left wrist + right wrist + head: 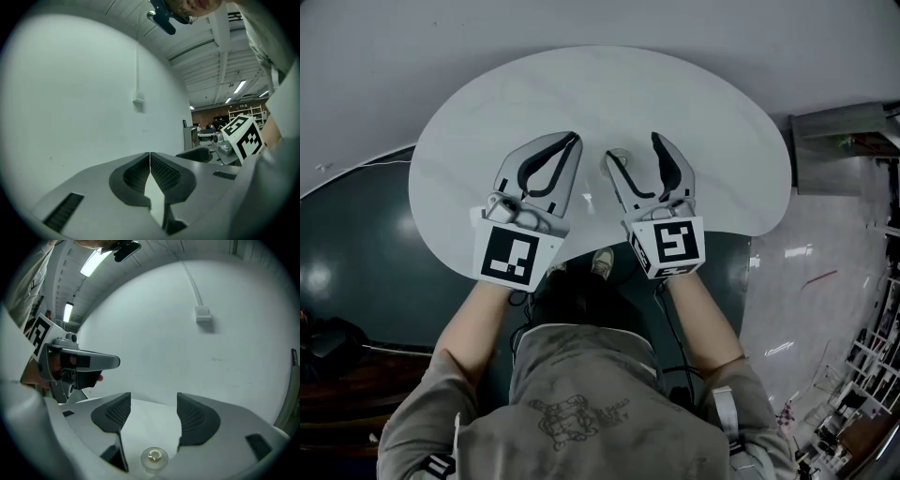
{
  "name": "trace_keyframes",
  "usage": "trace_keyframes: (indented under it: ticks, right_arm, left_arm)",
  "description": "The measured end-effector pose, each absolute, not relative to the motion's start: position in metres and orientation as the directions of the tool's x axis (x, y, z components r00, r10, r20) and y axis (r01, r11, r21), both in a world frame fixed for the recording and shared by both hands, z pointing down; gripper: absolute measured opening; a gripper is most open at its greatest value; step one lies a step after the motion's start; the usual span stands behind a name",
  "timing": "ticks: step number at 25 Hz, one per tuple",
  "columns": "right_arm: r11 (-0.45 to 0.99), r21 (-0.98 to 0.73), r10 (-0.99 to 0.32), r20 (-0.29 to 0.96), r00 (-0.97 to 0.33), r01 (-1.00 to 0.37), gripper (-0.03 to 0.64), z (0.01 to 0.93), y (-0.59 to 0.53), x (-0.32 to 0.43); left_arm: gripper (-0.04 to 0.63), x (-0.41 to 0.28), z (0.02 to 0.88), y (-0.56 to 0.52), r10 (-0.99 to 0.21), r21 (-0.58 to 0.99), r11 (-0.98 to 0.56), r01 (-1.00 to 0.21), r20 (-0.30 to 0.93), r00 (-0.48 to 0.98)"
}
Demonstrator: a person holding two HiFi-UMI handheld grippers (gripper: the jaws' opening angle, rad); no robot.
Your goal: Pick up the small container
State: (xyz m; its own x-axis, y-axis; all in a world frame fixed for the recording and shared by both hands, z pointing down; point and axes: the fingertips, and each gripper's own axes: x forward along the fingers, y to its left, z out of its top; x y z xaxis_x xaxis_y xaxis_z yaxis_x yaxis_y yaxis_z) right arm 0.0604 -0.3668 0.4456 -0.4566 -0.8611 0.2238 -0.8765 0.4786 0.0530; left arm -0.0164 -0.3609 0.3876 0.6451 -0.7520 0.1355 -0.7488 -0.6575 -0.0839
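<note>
The small container [153, 458] is a clear round pot with a pale ring inside. It stands on the white table [487, 112], low between the jaws of my right gripper [152, 401], whose pads stand wide apart and do not touch it. From the head view the container [617, 155] peeks out at the tip of the inner jaw of the right gripper [636, 148], which is open. My left gripper [575, 139] hovers beside it over the table, and in its own view the left gripper [150, 154] is shut with nothing between the pads.
The table's curved near edge [581, 246] runs just under both marker cubes, with dark floor and a shoe [602, 262] below. A grey cabinet [834, 131] stands at the right. A white wall with a small box [203, 313] lies beyond the table.
</note>
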Motion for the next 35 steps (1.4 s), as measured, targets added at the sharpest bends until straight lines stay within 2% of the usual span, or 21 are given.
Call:
trace_keyframes:
  ticks: [5, 18, 30, 35]
  right_arm:
    - [0.485, 0.028, -0.842, 0.283, -0.458, -0.874, 0.296, 0.488, -0.379, 0.059]
    - [0.463, -0.022, -0.828, 0.345, -0.442, -0.886, 0.342, 0.591, -0.402, 0.061]
    - [0.452, -0.032, -0.777, 0.476, -0.412, -0.891, 0.347, 0.655, -0.401, 0.055]
    - [0.405, -0.039, -0.783, 0.502, -0.368, -0.914, 0.344, 0.668, -0.401, 0.061]
  left_arm:
    - [0.018, -0.011, 0.427, -0.374, -0.735, -0.077, -0.673, -0.735, 0.182, 0.654]
    - [0.018, -0.005, 0.527, -0.391, -0.694, -0.049, -0.699, -0.713, 0.285, 0.661]
    - [0.02, -0.008, 0.566, -0.387, -0.669, -0.021, -0.713, -0.701, 0.319, 0.671]
    - [0.018, -0.011, 0.577, -0.385, -0.664, -0.008, -0.71, -0.704, 0.341, 0.665]
